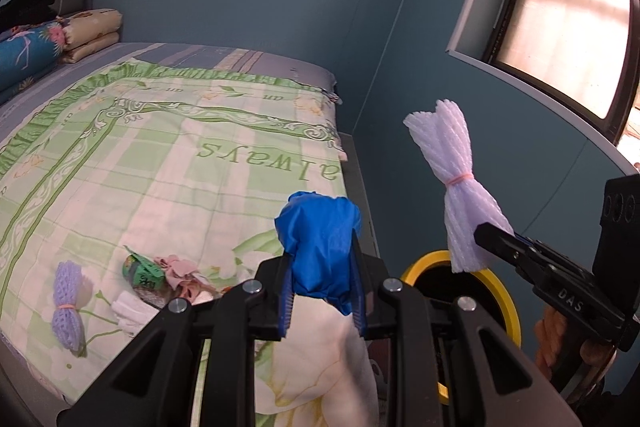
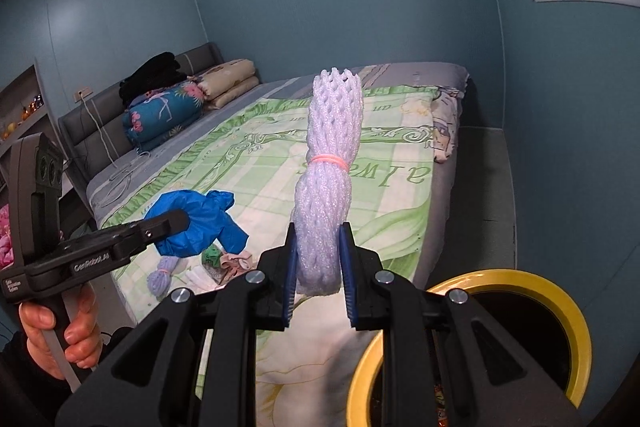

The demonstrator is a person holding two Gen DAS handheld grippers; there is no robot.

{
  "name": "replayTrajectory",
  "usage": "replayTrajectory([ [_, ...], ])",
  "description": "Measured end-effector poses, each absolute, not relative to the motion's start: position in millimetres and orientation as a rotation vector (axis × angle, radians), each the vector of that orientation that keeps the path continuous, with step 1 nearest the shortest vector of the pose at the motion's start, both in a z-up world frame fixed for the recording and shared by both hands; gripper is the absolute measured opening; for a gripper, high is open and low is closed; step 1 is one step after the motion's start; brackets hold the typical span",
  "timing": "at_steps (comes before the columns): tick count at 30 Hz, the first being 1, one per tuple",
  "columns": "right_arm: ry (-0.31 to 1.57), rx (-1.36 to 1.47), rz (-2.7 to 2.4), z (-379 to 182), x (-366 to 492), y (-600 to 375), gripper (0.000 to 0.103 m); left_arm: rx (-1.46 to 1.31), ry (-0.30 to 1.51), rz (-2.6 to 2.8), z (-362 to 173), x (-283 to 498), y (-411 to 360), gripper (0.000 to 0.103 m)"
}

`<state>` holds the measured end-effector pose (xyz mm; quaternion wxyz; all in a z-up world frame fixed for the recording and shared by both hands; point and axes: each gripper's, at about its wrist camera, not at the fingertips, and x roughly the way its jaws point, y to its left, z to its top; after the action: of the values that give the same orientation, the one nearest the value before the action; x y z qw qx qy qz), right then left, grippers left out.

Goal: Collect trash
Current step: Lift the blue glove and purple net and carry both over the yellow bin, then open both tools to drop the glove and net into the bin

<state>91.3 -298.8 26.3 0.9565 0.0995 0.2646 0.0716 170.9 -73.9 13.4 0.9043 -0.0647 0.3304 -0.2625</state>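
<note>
My left gripper (image 1: 323, 297) is shut on a crumpled blue glove (image 1: 320, 243), held above the bed's near corner. My right gripper (image 2: 318, 283) is shut on a white foam net bundle (image 2: 330, 179) tied with a pink rubber band; the same white foam net bundle (image 1: 456, 183) shows in the left wrist view. A bin with a yellow rim (image 2: 560, 291) and a dark inside stands on the floor below and right of both grippers. On the bed lie a second, purple foam net bundle (image 1: 70, 301), a green wrapper (image 1: 142, 271), pink scraps (image 1: 178, 269) and white tissue (image 1: 128, 311).
The bed (image 1: 168, 163) has a green and white quilt, with folded bedding and pillows (image 2: 192, 103) at its head. A teal wall and a window (image 1: 560, 27) are on the right. A hand (image 2: 60, 335) holds the left gripper's handle. A shelf (image 2: 20, 115) stands at far left.
</note>
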Motion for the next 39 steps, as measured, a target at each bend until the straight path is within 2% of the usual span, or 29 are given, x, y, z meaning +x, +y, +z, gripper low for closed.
replayTrajectory([
  [18,0.561,0.266,0.001,23,78,-341,0.018,-0.048,0.735,-0.665,-3,170,-135,0.022],
  [39,0.663,0.371,-0.106,-10,70,-381,0.019,0.067,0.842,-0.779,-40,147,-211,0.021],
])
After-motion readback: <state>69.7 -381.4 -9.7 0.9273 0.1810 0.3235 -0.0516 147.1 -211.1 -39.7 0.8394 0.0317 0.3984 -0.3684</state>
